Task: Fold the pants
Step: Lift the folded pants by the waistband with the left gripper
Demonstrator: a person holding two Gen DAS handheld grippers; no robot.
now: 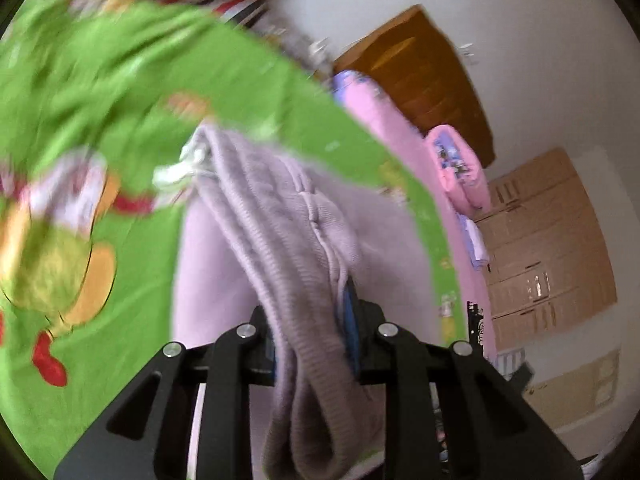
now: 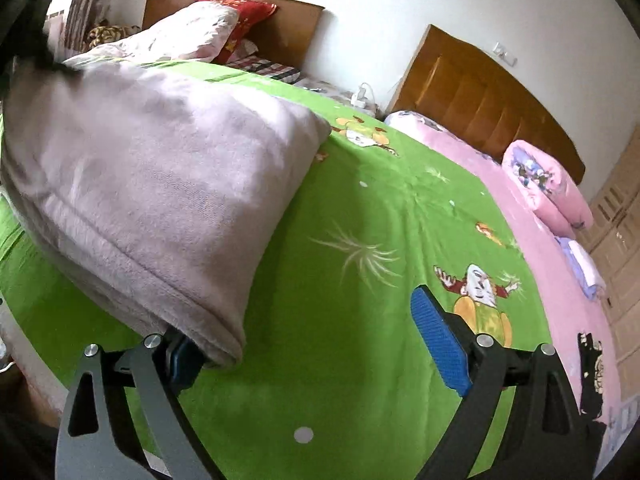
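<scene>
The lilac fleece pants (image 1: 280, 220) hang bunched in the left wrist view, with the white drawstring (image 1: 180, 168) dangling at the far end. My left gripper (image 1: 312, 336) is shut on their ribbed waistband, which loops down between the blue pads. In the right wrist view the pants (image 2: 160, 184) are lifted at the upper left by a dark blurred shape and slope down to the bed. Their folded lower edge rests against the left pad (image 2: 184, 356) of my right gripper (image 2: 312, 352). That gripper is open wide, and only the green blanket shows between its fingers.
A green cartoon-print blanket (image 2: 360, 220) covers the bed. A pink sheet (image 2: 560, 300) lies on the right with a rolled pink quilt (image 2: 544, 188) on it. Pillows (image 2: 192, 32) and wooden headboards (image 2: 480, 92) stand at the back. A wardrobe (image 1: 548, 236) lines the right wall.
</scene>
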